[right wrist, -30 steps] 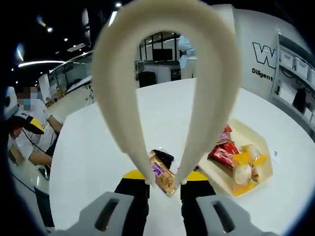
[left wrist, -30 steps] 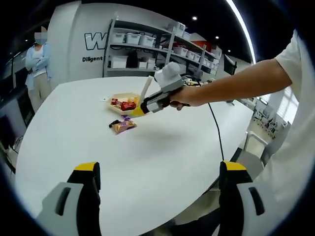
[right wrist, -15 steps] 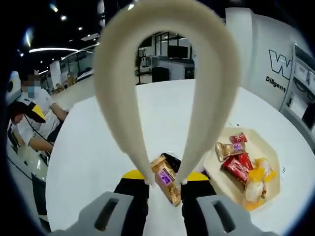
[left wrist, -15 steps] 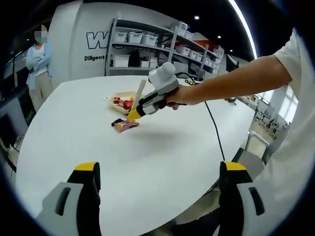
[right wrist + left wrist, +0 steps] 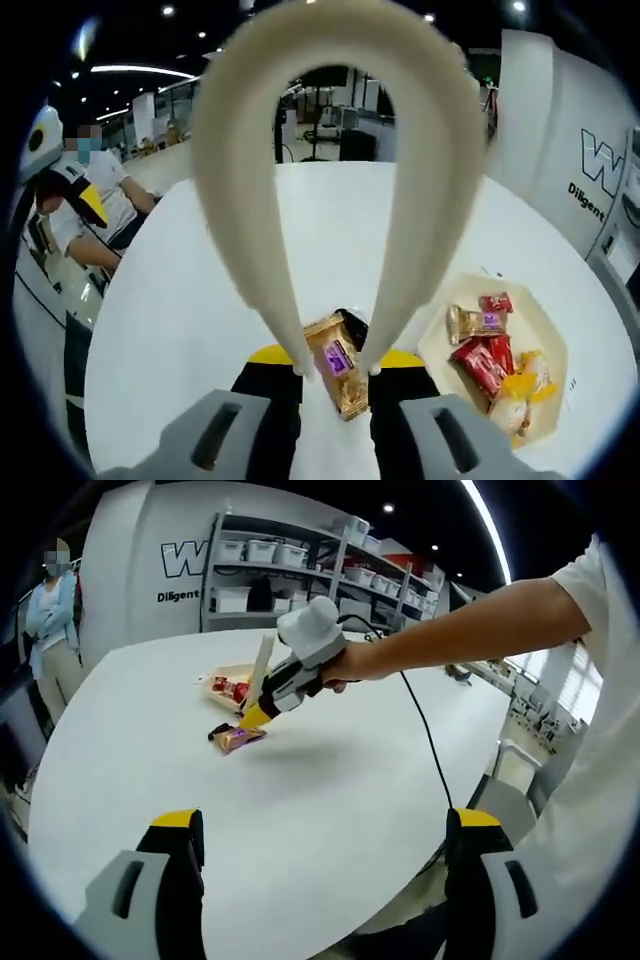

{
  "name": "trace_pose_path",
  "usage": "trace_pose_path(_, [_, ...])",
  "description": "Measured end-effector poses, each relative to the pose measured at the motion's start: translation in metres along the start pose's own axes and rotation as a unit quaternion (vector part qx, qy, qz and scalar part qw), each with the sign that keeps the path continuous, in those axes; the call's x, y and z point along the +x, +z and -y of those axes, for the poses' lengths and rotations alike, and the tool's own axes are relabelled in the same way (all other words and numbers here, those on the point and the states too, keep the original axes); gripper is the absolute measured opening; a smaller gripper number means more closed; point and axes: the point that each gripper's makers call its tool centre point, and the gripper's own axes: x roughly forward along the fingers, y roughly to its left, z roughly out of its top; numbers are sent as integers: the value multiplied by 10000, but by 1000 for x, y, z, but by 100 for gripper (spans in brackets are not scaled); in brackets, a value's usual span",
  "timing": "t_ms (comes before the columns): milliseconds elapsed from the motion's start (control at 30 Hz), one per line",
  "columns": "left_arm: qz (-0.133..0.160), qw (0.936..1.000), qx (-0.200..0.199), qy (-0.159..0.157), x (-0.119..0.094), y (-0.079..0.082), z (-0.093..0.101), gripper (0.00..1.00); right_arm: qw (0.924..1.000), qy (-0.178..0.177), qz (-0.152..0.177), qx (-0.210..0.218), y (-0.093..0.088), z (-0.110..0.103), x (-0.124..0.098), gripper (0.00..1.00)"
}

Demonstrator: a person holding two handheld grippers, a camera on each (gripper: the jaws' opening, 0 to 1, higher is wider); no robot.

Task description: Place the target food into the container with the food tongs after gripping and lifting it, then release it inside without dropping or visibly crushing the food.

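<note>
In the left gripper view, a person in a light blue top (image 5: 50,620) stands at the far left beside a round white worktop (image 5: 330,800). Behind it a white wall carries dark lettering, and shelves (image 5: 300,575) hold white bins. Near the worktop's far side lies a gold snack packet (image 5: 237,738) with a small black packet touching its left end. Just behind them sits a pale yellow container (image 5: 222,685) holding red wrappers. The right claw (image 5: 252,718) reaches in from the right, held by a hand (image 5: 345,665) on a bare forearm, tilted down so its yellow tips sit right at the gold packet. A black cable trails from it across the worktop. At the bottom, the left claw (image 5: 320,865) shows its two jaws spread wide apart, holding nothing.

In the right gripper view, a seated person (image 5: 85,215) is at the left edge. The cream food tongs (image 5: 335,160) arch up through the middle, their two arms pinched between the right claw's jaws. The tong tips flank the gold packet on the worktop; whether they squeeze it cannot be told. To the right, well apart from the tongs, the container holds red, gold and orange snacks.
</note>
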Motion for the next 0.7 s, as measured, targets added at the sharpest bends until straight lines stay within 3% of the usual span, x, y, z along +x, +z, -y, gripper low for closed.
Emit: trace_pose_path(700, [-160, 9997, 93, -163, 19, 3, 12, 99, 9983, 333, -119, -457, -6, -5, 7, 21])
